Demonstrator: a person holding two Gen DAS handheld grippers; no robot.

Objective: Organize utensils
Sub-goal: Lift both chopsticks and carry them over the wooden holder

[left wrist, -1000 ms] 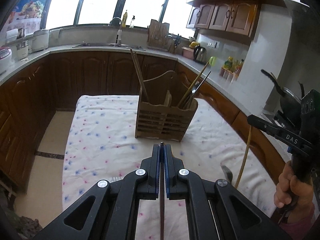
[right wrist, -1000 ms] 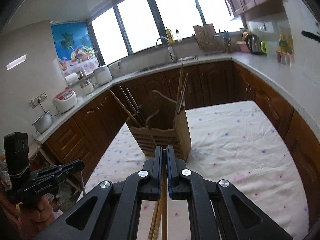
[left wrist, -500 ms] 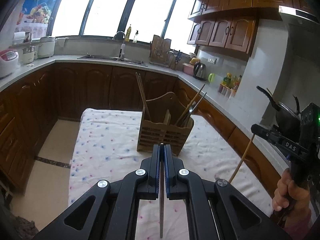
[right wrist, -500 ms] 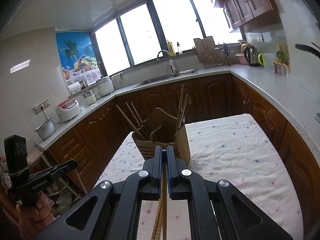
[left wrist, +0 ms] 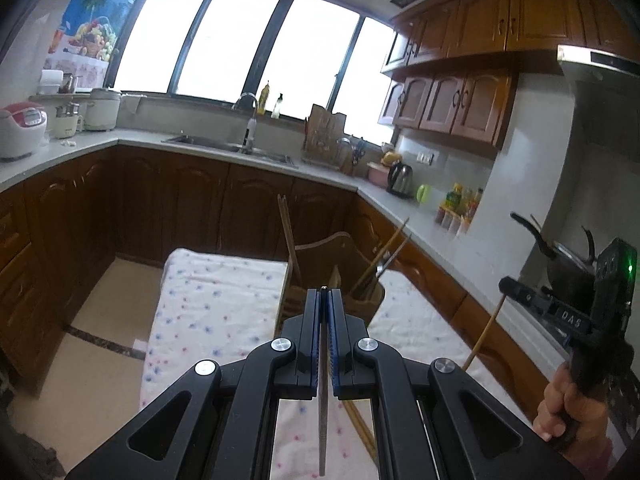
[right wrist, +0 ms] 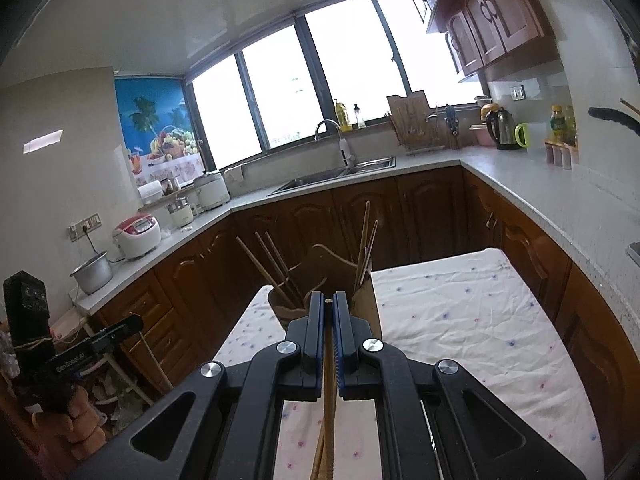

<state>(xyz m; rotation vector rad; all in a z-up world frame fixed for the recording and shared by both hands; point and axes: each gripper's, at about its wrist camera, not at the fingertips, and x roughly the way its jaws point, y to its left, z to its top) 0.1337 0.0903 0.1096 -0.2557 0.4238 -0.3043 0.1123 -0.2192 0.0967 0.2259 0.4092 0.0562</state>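
Wooden slats make up the utensil holder (left wrist: 362, 300), standing near the middle of the cloth-covered surface (left wrist: 208, 312), with chopsticks already leaning out of its compartments. On the left, the left gripper (left wrist: 324, 300) has its jaws pressed together on a thin dark chopstick (left wrist: 322, 408) that hangs down below them. On the right, the right gripper (right wrist: 329, 304) is likewise pinching a pale wooden chopstick (right wrist: 328, 412), and a second stick seems to hang beside it, though I cannot tell if both are clamped.

Each stick is held near its top, so the long free end could swing and catch the holder's rim instead of dropping into a slot. The sticks leaning out of the holder could also be knocked, or the light holder tipped, if a tip pushes sideways against it. With both grippers aimed at the same holder, they might crowd each other.

Open cloth lies on both sides of the holder. Cabinet fronts (right wrist: 532, 264) run close along the right edge of the surface.
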